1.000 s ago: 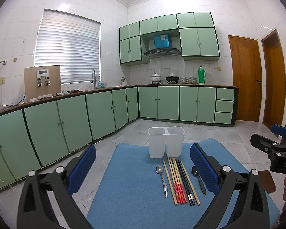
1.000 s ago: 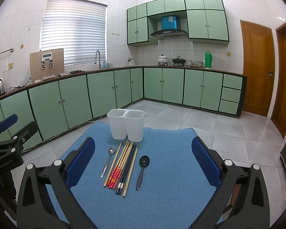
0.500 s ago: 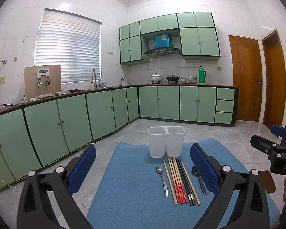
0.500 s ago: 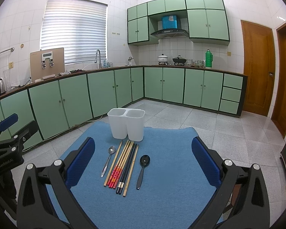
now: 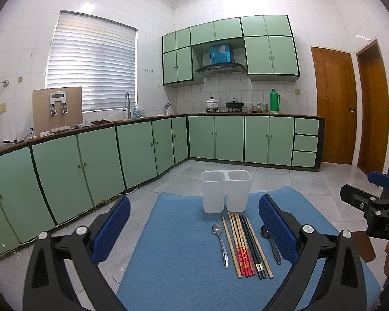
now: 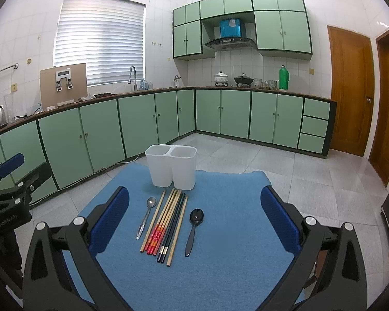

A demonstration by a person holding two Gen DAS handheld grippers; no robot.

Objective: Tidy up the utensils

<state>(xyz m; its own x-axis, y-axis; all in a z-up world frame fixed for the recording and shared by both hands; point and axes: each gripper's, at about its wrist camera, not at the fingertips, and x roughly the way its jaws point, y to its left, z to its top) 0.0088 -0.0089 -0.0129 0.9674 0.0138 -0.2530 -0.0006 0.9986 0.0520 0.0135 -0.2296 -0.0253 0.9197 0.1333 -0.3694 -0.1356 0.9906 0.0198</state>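
Note:
A white two-compartment utensil holder (image 5: 226, 191) (image 6: 171, 167) stands empty at the far end of a blue mat (image 5: 173, 259) (image 6: 233, 233). In front of it lie a silver spoon (image 5: 220, 243) (image 6: 146, 216), several chopsticks (image 5: 246, 246) (image 6: 167, 225) side by side, and a black spoon (image 5: 271, 245) (image 6: 193, 229). My left gripper (image 5: 193, 230) is open and empty above the mat's near part. My right gripper (image 6: 194, 219) is open and empty, hovering over the utensils.
The mat lies on a table above a grey tiled floor. Green cabinets (image 5: 142, 153) run along the left and back walls. Wooden doors (image 6: 350, 88) are at the right. Each gripper shows at the edge of the other's view.

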